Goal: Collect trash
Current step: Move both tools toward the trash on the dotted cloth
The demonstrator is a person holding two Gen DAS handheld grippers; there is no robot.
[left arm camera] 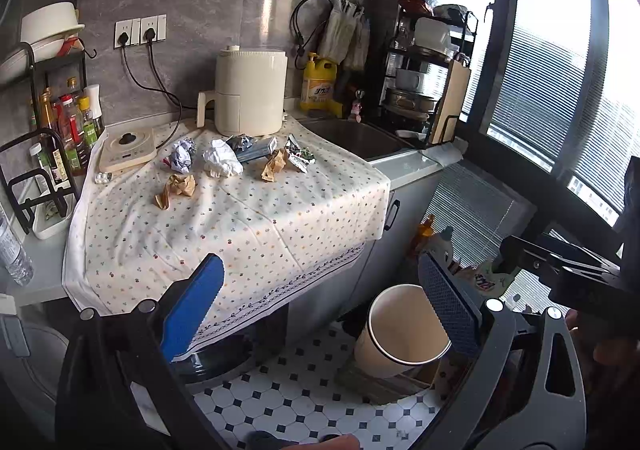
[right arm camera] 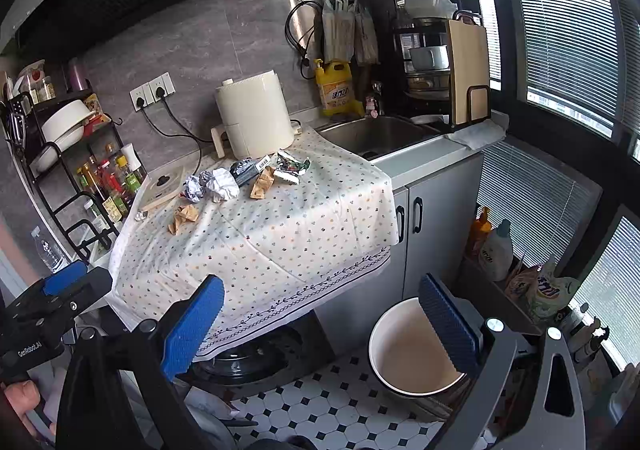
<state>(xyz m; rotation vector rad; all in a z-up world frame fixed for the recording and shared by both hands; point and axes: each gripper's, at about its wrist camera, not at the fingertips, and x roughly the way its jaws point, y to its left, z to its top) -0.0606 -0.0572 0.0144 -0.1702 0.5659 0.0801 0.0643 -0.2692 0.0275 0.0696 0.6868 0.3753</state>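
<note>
Several pieces of trash lie on the dotted cloth (left arm camera: 240, 218) at the counter's far side: a white paper wad (left arm camera: 222, 158) (right arm camera: 223, 184), a foil ball (left arm camera: 181, 156) (right arm camera: 195, 188), brown crumpled wrappers (left arm camera: 176, 190) (right arm camera: 183, 216), a second brown wrapper (left arm camera: 274, 166) (right arm camera: 262, 182), a grey box (left arm camera: 256, 149) and a green-white wrapper (left arm camera: 300, 155) (right arm camera: 292, 167). A beige bin (left arm camera: 402, 332) (right arm camera: 416, 350) stands on the floor, empty. My left gripper (left arm camera: 320, 306) and right gripper (right arm camera: 320, 326) are both open, holding nothing, well short of the trash.
A cream air fryer (left arm camera: 250, 92) stands behind the trash, a small scale (left arm camera: 128, 148) and bottle rack (left arm camera: 64, 126) to the left, a sink (left arm camera: 360, 136) to the right. The other gripper's body (left arm camera: 560, 266) shows at the right edge. Floor tiles (right arm camera: 340, 402) lie below.
</note>
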